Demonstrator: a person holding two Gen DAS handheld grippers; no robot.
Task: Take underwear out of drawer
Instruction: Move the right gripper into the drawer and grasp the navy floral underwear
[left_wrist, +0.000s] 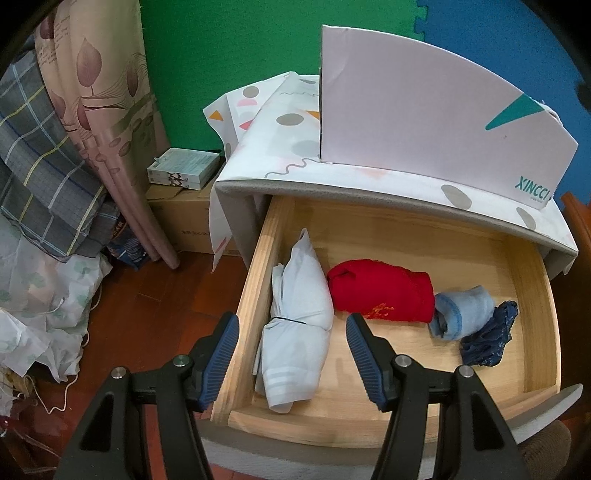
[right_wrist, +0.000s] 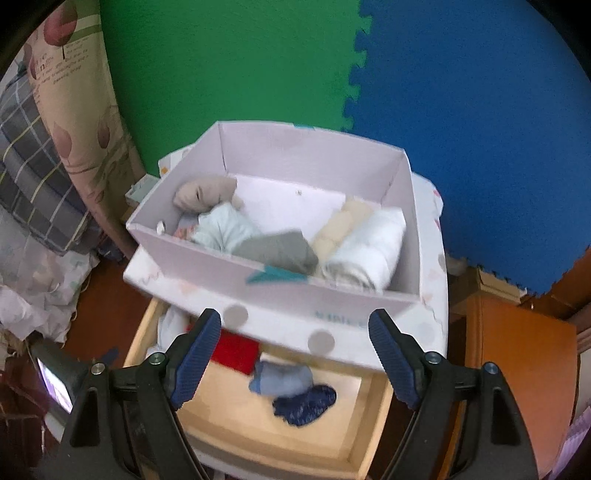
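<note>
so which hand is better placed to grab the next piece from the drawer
Left, probably. The left gripper is open and low over the drawer, framing the pale blue bundle. The right gripper is open too but sits higher, facing the box.

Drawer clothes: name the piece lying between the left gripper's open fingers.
The long pale blue bundle by the drawer's left wall; the red, light blue and navy pieces lie further right.

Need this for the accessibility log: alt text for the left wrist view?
Open left gripper hovers over an open wooden drawer holding a pale blue bundle, red roll, light blue roll and navy piece. White box sits on top.
</note>
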